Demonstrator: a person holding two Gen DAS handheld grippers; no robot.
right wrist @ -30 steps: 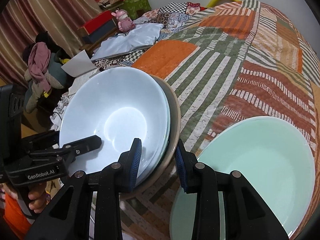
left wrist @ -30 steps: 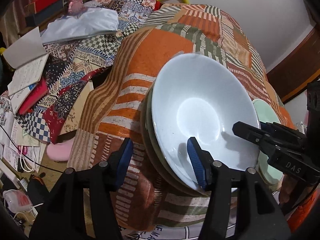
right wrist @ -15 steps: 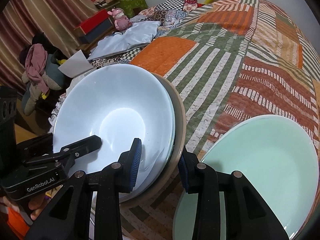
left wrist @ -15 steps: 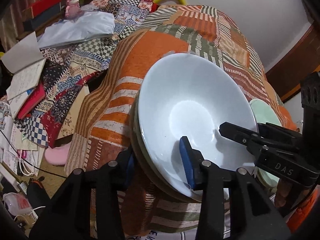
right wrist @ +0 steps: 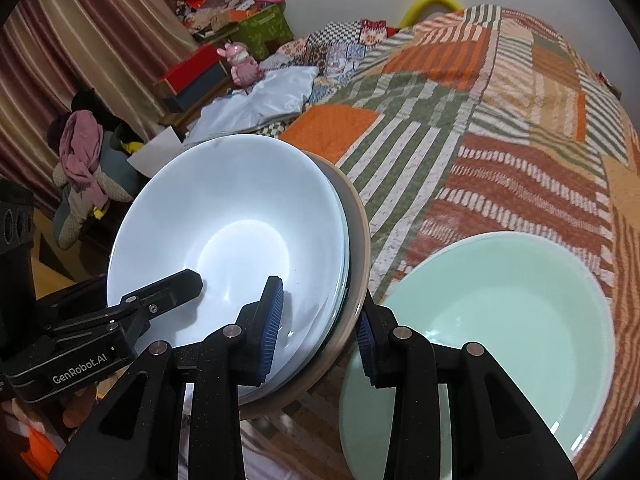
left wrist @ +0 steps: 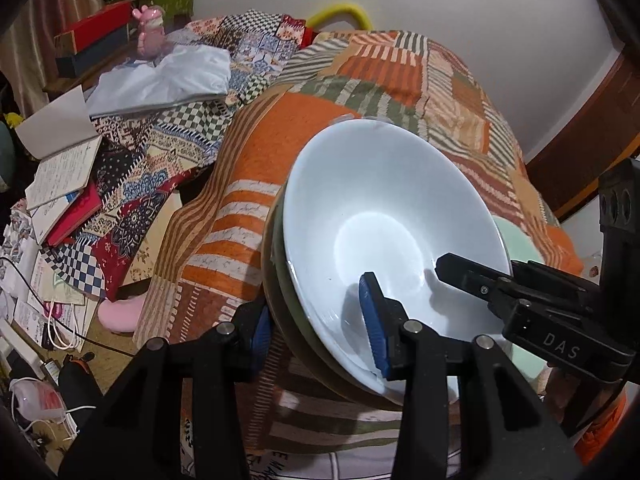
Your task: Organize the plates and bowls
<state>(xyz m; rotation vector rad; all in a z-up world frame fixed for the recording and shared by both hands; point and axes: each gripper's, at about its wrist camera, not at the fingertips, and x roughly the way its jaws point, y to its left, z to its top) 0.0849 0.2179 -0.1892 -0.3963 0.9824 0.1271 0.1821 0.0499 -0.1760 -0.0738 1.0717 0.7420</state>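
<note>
A stack of nested bowls has a white bowl (left wrist: 380, 220) (right wrist: 240, 220) on top and a tan outer bowl (left wrist: 276, 280) (right wrist: 358, 240) beneath. The stack hangs tilted just above the striped patchwork quilt (left wrist: 280, 140) (right wrist: 480, 140). My left gripper (left wrist: 316, 330) is shut on the stack's near left rim, one pad inside the white bowl and one under the tan bowl. My right gripper (right wrist: 318, 332) is shut on the opposite rim in the same way. Each gripper shows in the other's view, the right gripper (left wrist: 472, 276) and the left gripper (right wrist: 176, 288). A mint green bowl (right wrist: 500, 320) (left wrist: 516, 240) lies on the quilt beside the stack.
The bed's left edge drops to a cluttered floor with open books (left wrist: 60, 168), cables and a pink slipper (left wrist: 120, 314). A white cloth (left wrist: 168, 76) and a pink figurine (left wrist: 149, 30) sit at the far left. A stuffed toy (right wrist: 80, 168) leans by the curtain.
My left gripper's jaws have closed from wide apart onto the stack's rim. Both grippers have risen a little and the stack has come up off the quilt with them.
</note>
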